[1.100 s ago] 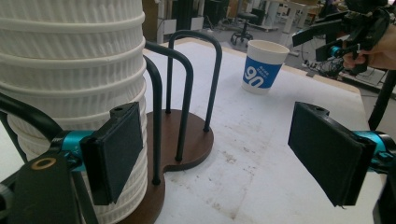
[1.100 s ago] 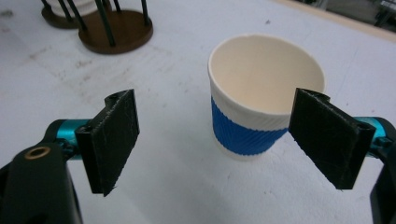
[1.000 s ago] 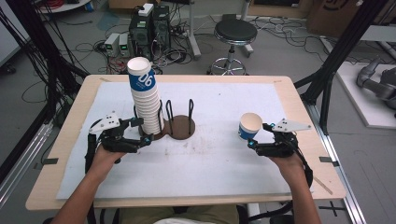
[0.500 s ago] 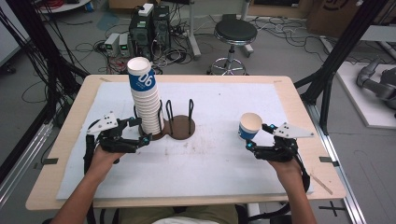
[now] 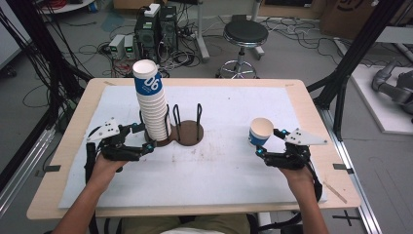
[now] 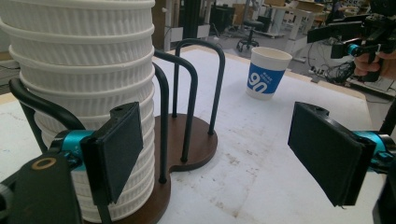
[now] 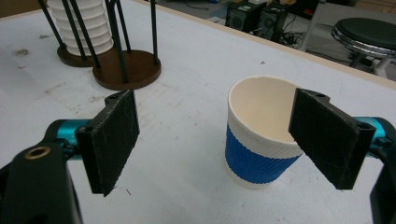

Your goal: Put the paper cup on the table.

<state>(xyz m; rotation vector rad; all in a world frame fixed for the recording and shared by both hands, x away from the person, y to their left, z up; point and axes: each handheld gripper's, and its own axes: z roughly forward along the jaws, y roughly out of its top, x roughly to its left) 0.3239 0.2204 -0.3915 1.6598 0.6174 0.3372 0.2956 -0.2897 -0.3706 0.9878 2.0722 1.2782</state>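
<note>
Looking along the right tongs (image 7: 212, 144) reveals the cup's (image 7: 261, 140) empty inside

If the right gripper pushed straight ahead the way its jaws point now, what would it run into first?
Most likely the single paper cup. The right gripper has open jaws, and the cup stands just ahead, partly behind one jaw rather than centred, so that jaw would probably strike its wall first. Depth is uncertain.

High view is looking forward and down from above the person's side, far off. Left gripper view is sitting close beside the cup stack (image 6: 84, 93), facing the single cup (image 6: 267, 72). Right gripper view is hugging that cup, facing the stack.
</note>
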